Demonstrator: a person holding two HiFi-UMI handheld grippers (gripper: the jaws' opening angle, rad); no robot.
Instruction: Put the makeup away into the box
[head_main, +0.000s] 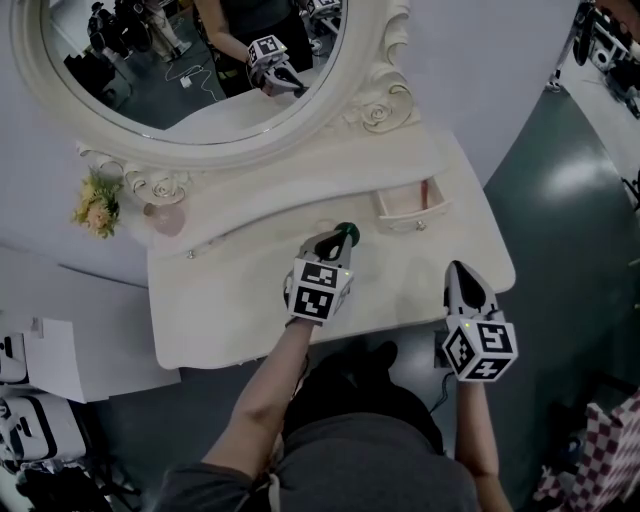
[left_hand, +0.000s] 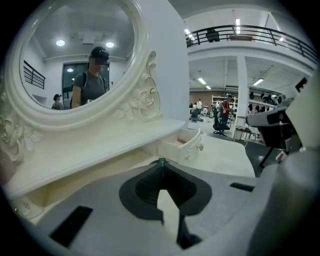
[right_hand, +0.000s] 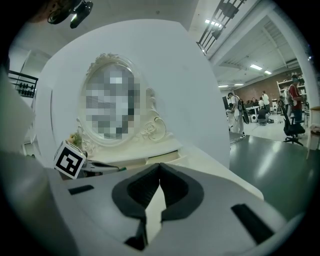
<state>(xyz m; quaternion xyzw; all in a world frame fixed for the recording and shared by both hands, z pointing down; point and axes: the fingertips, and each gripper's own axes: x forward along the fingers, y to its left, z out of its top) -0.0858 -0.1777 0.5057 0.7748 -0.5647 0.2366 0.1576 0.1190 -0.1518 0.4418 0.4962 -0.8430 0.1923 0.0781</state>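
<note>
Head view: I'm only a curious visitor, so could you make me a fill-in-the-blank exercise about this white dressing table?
1. The small white drawer on the white dressing table stands ___.
2. The left gripper is shut on a small object coloured ___.
3. The right gripper is shut with ___ between its jaws.
4. The yellow flower bunch sits at the lower ___ side of the ornate oval mirror.

Missing words: open; green; nothing; left.

Colour entry: cream-white dressing table (head_main: 240, 330) and mirror (head_main: 150, 100).
Mirror frame is showing white rose carving; flowers (head_main: 97, 205) at mirror's lower left are showing yellow; drawer (head_main: 410, 205) below mirror is showing pinkish lining; makeup piece (head_main: 348, 234) is showing dark green; left gripper (head_main: 338, 242) and right gripper (head_main: 459, 268) are wearing black-and-white square markers.
</note>
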